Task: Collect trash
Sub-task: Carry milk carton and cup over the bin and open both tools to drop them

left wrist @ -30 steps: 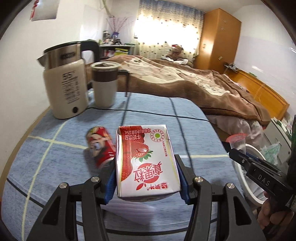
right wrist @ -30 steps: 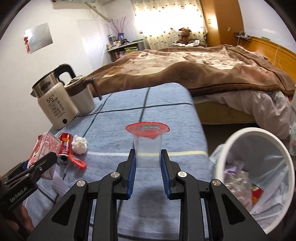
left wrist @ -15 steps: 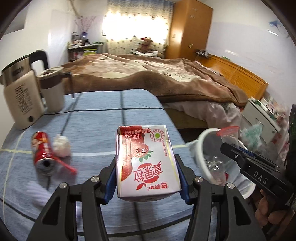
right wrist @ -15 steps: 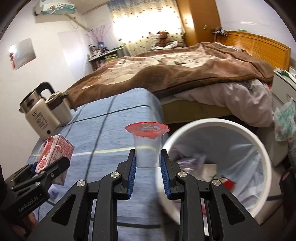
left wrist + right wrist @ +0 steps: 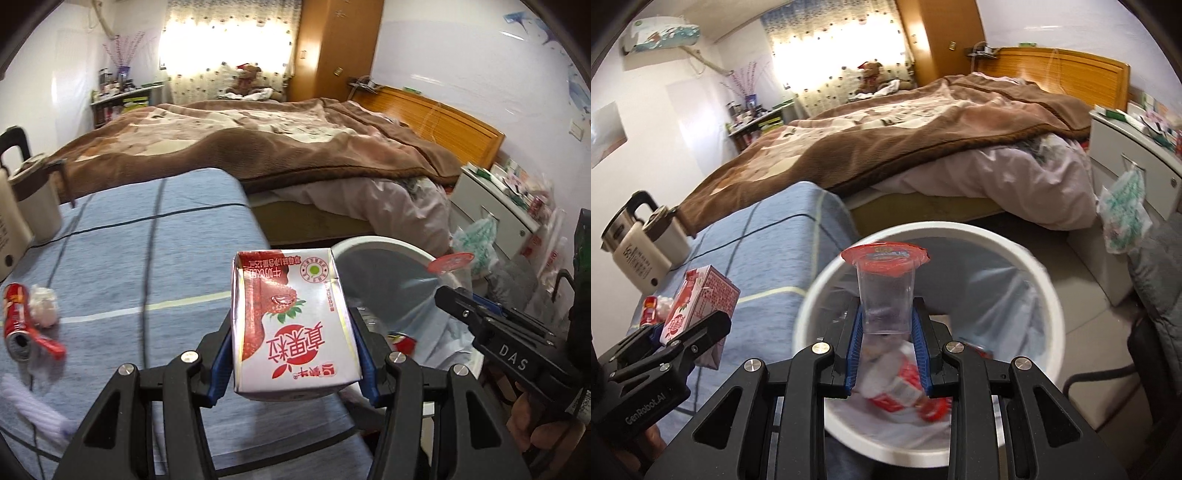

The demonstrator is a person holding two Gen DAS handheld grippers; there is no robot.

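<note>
My left gripper [image 5: 293, 347] is shut on a red-and-white strawberry milk carton [image 5: 293, 325] and holds it above the blue table's right edge, beside the white trash bin [image 5: 384, 245]. My right gripper [image 5: 886, 332] is shut on a clear plastic cup with a red foil lid [image 5: 885, 288], held over the open white bin [image 5: 931, 236], which has trash inside. The carton [image 5: 698, 306] and left gripper also show in the right wrist view, at the left. The cup [image 5: 452, 267] shows in the left wrist view over the bin.
A red can [image 5: 14, 314], a crumpled tissue [image 5: 43, 305] and a red wrapper [image 5: 50, 343] lie on the blue tablecloth [image 5: 147, 258]. A kettle and mug [image 5: 646, 236] stand at the table's far left. A bed [image 5: 277, 147] and a white nightstand [image 5: 495, 206] lie beyond the bin.
Both grippers have swung right from the table toward the bin. The cup is now over the bin's opening and the carton is at the table's right edge.
</note>
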